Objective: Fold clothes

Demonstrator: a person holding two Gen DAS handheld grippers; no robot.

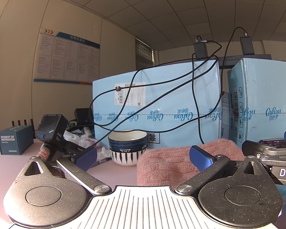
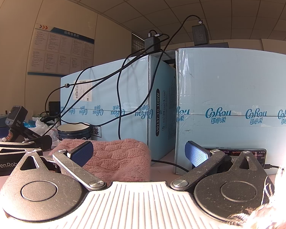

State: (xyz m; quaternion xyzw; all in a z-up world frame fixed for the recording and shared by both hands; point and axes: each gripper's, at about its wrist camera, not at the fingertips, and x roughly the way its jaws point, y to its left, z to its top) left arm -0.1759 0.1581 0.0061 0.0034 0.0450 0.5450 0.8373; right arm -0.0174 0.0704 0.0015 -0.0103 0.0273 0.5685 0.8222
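Pink knitwear [image 1: 171, 162] was seen folded on the bench [image 1: 114, 173], beside stacked bowls [image 1: 127, 147] and before blue boxes [image 2: 108, 103]. Left tongs [image 1: 143, 157] and right tongs [image 2: 139, 153] were spread wide, holding nothing.

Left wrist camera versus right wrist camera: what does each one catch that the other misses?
Only the left wrist view shows the black-and-white striped bowl under the dark blue striped bowl, and a black marker pen on the table.

Only the right wrist view shows the whole propped-up phone and the box's black size label.

Both show the folded pink knitted garment, pale blue cardboard boxes, black cables, and open grippers.
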